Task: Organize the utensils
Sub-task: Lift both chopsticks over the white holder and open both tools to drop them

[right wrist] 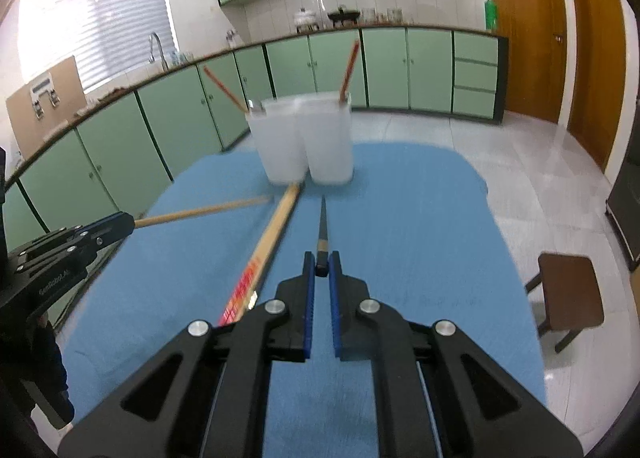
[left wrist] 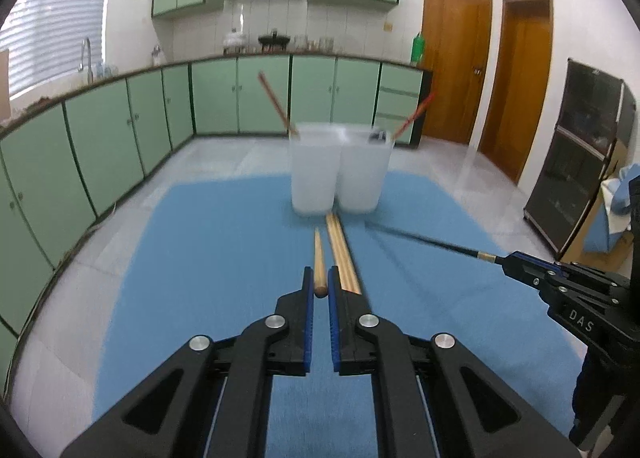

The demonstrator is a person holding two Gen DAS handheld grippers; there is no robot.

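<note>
Chopsticks: left gripper (left wrist: 320, 290) jaws clamp wooden chopstick (left wrist: 319, 262) | right gripper (right wrist: 322, 270) jaws clamp black chopstick (right wrist: 323, 230) | step: lifted | next: drop into cups (right wrist: 304, 142).

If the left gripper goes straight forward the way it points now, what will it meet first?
Probably the left white container. The left gripper, shut on a light wooden chopstick, aims along it toward that container's base. The chopstick tip would likely arrive first, though depth is unclear. A wooden pair lies just right of this line.
</note>
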